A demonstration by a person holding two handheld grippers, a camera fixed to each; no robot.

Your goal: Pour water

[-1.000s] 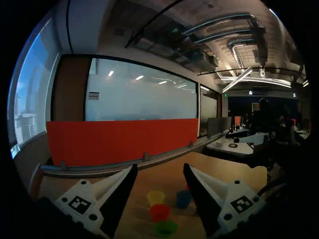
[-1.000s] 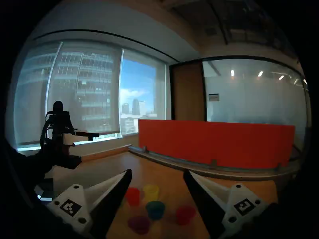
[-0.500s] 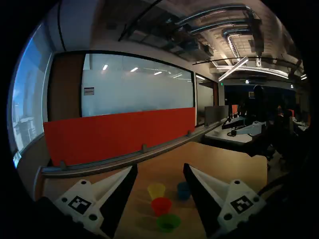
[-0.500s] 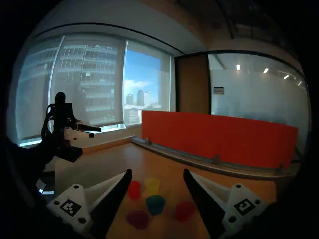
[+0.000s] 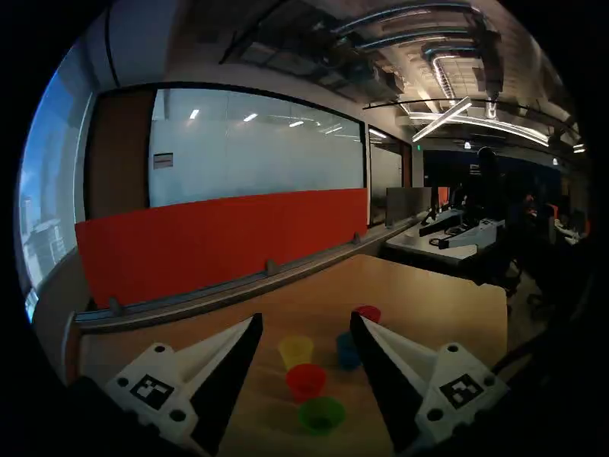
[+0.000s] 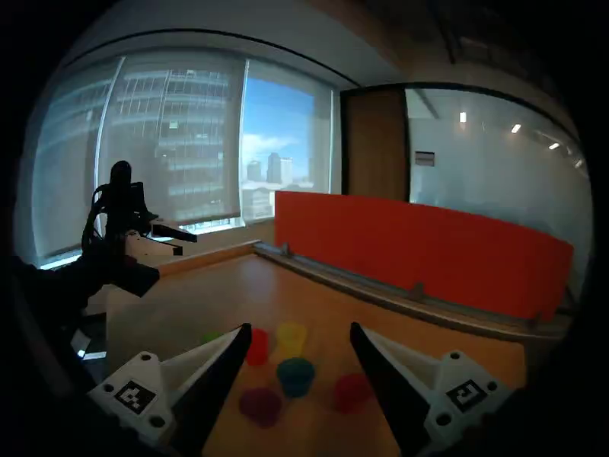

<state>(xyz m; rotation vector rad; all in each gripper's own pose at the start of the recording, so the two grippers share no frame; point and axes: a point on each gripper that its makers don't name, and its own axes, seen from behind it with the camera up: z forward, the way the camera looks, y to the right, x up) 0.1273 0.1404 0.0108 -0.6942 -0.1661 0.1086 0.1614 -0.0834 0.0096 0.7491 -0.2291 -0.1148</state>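
**Left gripper view.** Your left gripper (image 5: 304,316) stood with its two white fingers spread wide and nothing between them. Ahead of the fingertips, small cups stood upright in a loose cluster on the light wooden table (image 5: 434,301). Nearest was a green plastic cup (image 5: 320,415), then an orange-red plastic cup (image 5: 305,379) and a yellow plastic cup (image 5: 295,350). A blue plastic cup (image 5: 345,352) stood just beside the right finger, and a red plastic cup (image 5: 368,312) showed past that finger's tip. Whether any cup held water could not be told. Behind the table ran an orange partition panel (image 5: 221,236), and above it a frosted glass wall (image 5: 251,160).

**Right gripper view.** Your right gripper (image 6: 299,327) was likewise wide apart and empty. A purple plastic cup (image 6: 260,404) stood nearest. The blue cup was just behind it, and the yellow cup lay farther on, between the fingertips. At the left, well apart from the cups, a dark-sleeved hand (image 6: 95,274) held the left gripper above the table's far edge. Beyond it, a tall window (image 6: 285,175) looked out on city buildings.
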